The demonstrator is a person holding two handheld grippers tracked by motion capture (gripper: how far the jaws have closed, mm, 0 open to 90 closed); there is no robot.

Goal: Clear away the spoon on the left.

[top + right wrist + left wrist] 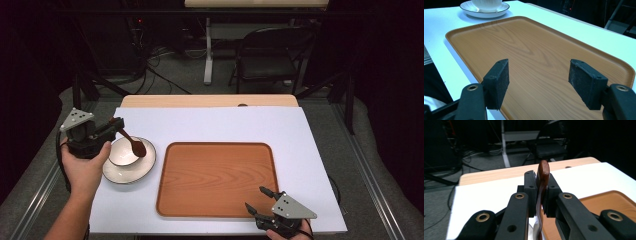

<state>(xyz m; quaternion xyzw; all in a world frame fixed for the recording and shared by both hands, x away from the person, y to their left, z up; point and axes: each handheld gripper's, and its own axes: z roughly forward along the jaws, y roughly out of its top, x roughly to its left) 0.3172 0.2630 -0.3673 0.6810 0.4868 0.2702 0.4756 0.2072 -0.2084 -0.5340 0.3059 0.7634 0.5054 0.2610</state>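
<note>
A dark brown wooden spoon (132, 142) is clamped by its handle in my left gripper (116, 125), which is shut on it at the table's left. The spoon's head hangs over a white bowl (123, 152) that rests on a white saucer (131, 171). In the left gripper view the spoon handle (542, 177) stands between the two pads. My right gripper (256, 198) is open at the front right, its jaws over the near corner of the wooden tray (215, 175). The right gripper view has the tray (534, 50) between the wide-apart pads, and the bowl and saucer (485, 8) far behind.
A white mat (300, 135) covers most of the wooden table (200, 100). Behind the table stand a black chair (270, 55) and a white table leg (208, 50) among floor cables. Black frame rails run along both sides.
</note>
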